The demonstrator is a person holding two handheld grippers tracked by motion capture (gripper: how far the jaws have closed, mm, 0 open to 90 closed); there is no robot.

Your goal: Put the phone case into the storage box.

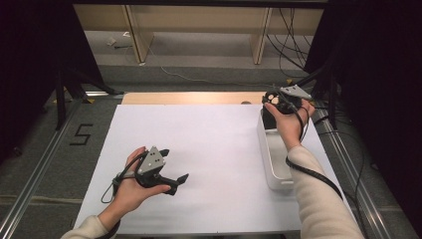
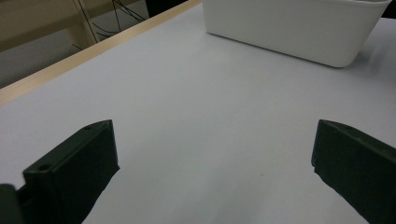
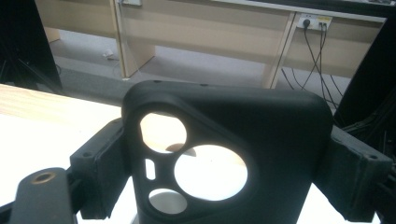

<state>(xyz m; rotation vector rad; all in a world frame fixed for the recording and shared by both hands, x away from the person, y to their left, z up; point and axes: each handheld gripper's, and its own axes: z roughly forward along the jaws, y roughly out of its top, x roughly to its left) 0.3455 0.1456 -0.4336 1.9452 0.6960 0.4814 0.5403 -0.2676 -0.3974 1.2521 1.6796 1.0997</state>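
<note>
Right gripper pinching black phone case above white bin, left gripper spread over table

The table has a flat white top with a strip of pale wood along its far edge. 1 thing lies directly on it: a white bin, long and narrow, at the right side, running from near the far edge toward the near edge. In the left gripper view the bin sits flat on the white top, its walls upright and rim rounded.
</note>
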